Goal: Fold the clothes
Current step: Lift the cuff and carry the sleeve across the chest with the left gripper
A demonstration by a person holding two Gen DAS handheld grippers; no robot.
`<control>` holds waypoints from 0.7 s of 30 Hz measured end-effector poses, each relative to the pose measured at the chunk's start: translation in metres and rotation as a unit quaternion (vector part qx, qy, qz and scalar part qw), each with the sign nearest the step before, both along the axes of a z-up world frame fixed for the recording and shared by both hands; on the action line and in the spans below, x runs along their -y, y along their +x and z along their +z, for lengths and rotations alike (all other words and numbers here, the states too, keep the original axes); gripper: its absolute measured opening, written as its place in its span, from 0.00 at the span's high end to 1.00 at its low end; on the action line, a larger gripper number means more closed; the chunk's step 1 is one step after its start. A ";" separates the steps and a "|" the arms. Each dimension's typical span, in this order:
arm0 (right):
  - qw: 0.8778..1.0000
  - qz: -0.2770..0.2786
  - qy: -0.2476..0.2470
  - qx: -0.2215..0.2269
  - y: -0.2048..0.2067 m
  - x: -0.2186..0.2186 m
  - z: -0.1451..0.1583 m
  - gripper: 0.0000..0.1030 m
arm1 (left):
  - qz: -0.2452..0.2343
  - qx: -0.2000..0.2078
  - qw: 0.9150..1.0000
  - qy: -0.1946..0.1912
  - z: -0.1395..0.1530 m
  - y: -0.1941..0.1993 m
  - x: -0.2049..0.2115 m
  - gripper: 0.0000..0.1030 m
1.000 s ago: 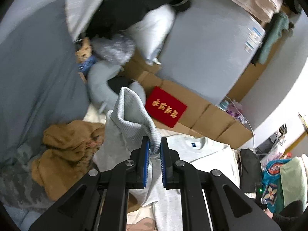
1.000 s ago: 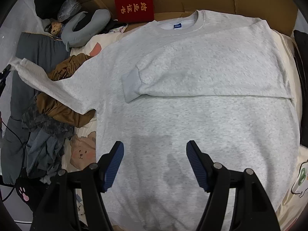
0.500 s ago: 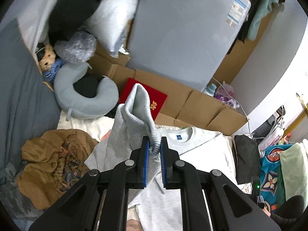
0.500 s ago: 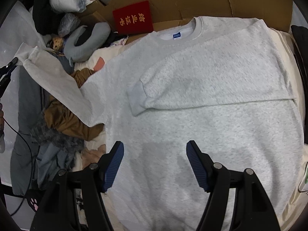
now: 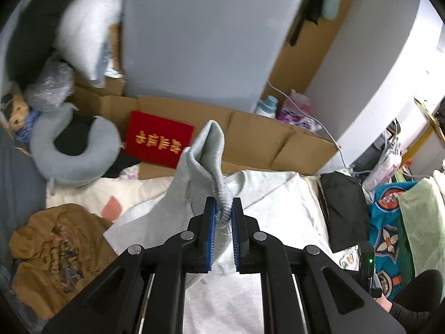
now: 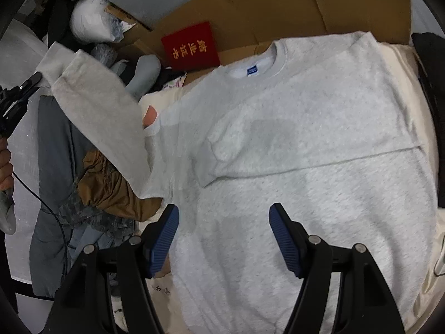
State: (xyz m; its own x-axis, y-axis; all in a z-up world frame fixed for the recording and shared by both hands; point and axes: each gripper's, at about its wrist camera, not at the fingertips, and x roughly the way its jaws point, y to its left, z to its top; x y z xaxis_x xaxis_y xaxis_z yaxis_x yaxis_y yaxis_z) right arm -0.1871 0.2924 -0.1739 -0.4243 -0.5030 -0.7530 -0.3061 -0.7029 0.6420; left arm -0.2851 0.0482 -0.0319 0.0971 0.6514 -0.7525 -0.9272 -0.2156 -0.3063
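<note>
Ribbed grey cuff [image 5: 214, 172] is pinched in the left gripper [image 5: 223, 217], lifted over the sweatshirt [image 6: 306, 144], which lies flat. Right gripper [image 6: 224, 239] hovers spread above its near hem, far of which lies a red booklet [image 6: 192, 46].

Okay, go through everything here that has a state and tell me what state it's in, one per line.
Left tongs: shut on the sleeve cuff.
Right tongs: open, empty.
Grey sweatshirt: spread flat, one sleeve folded across the chest.
Other sleeve: lifted off the bed.
Brown garment: crumpled, unfolded.
</note>
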 end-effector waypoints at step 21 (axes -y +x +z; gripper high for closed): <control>0.999 -0.046 0.001 0.020 0.006 -0.031 -0.011 0.36 | -0.115 0.044 0.992 -0.025 -0.055 0.107 -0.074 0.91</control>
State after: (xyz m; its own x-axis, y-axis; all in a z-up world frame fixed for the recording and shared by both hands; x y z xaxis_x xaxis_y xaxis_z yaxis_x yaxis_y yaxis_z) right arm -0.1814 0.3232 -0.1854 -0.4385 -0.4612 -0.7713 -0.3947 -0.6722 0.6264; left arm -0.1778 0.1225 -0.0867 0.3065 0.5661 -0.7652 -0.9235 -0.0179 -0.3832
